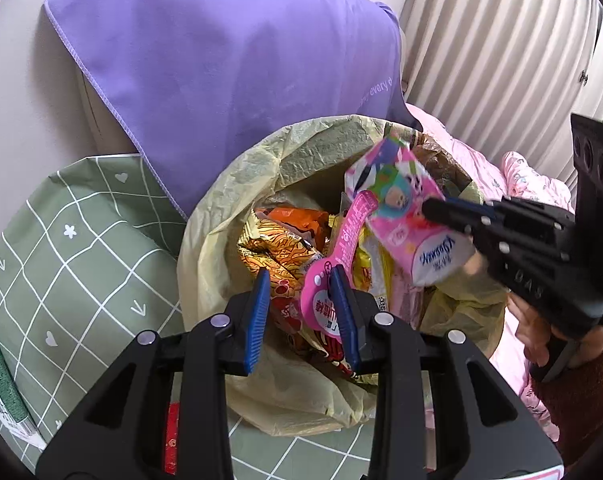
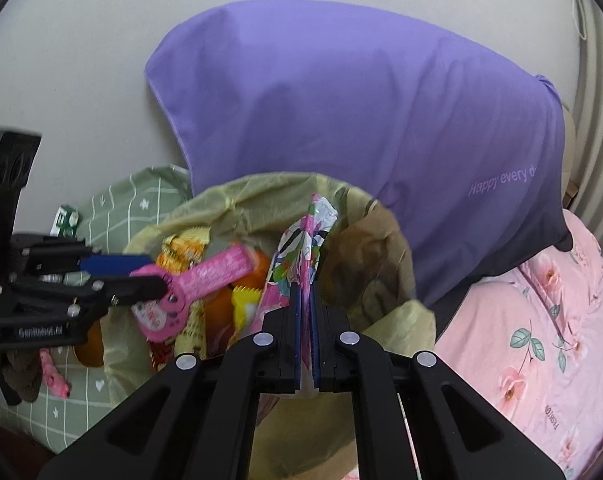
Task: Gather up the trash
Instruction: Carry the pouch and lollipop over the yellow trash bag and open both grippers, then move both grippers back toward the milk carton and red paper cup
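A trash bin lined with a pale yellow bag (image 1: 229, 184) (image 2: 413, 316) holds several snack wrappers (image 1: 281, 248) (image 2: 181, 256). My left gripper (image 1: 301, 300) (image 2: 149, 272) hovers over the bin, jaws apart; a pink guitar-shaped wrapper (image 1: 341, 248) (image 2: 209, 276) lies between them against the right finger. My right gripper (image 2: 305, 304) (image 1: 433, 208) is shut on a pink cartoon-printed tissue pack (image 1: 401, 196) (image 2: 301, 240) and holds it above the bin's right side.
A purple cloth (image 1: 229, 52) (image 2: 361, 108) drapes over something behind the bin. A green checked cloth (image 1: 73, 240) (image 2: 113, 208) covers the left surface. Pink floral bedding (image 2: 541, 320) (image 1: 533, 184) lies to the right. A green-white carton (image 1: 1, 384) (image 2: 65, 220) sits at far left.
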Demonstrator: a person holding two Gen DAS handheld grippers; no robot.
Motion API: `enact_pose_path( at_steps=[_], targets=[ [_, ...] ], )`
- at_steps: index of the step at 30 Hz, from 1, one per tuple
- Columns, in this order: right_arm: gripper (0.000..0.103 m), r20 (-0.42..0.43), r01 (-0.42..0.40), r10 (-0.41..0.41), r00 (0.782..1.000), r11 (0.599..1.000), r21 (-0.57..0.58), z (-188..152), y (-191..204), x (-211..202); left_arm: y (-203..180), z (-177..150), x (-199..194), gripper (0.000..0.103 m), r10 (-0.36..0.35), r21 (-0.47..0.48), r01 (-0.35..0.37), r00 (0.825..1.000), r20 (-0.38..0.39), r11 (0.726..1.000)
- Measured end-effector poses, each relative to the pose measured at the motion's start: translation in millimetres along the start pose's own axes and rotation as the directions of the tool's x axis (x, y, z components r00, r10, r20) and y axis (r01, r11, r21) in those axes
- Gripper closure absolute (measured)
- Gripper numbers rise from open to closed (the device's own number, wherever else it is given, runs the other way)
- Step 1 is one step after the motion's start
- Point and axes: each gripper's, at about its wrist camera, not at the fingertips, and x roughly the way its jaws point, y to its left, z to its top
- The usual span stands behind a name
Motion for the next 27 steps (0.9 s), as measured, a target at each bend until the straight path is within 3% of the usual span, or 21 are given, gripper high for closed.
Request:
enact_pose_path(
  at_steps=[8, 13, 22, 27],
  targets=[
    [0.096, 0.020, 0.004, -0.005, 1.000, 0.999, 0.034, -11.3, -3.6, -15.8, 2.9, -5.9, -3.6, 0.073, -0.044, -0.050, 0.044, 0.999, 0.006, 0.998],
    [0.095, 0.042, 0.030, -0.030, 0.999, 0.999, 0.022, -13.0, -1.9, -24.6, 9.5, -12.3, -16.3, 0.063, -0.068, -0.096, 0.072, 0.997, 0.040, 0.993],
    [0.094, 0.095, 0.020, -0.025, 0.995, 0.998, 0.054, -8.8, -3.3, -38.7, 24.1, -23.6, -63.9, 0.050, -0.044, -0.151, 0.066, 0.989, 0.142, 0.986],
    [0.094, 0.107, 0.003, -0.006, 0.994, 1.000, 0.027, -6.8, 5.7, -44.2, 45.3, -41.1, -90.5, 0.049, -0.008, -0.196, 0.042, 0.985, 0.175, 0.980]
  ],
)
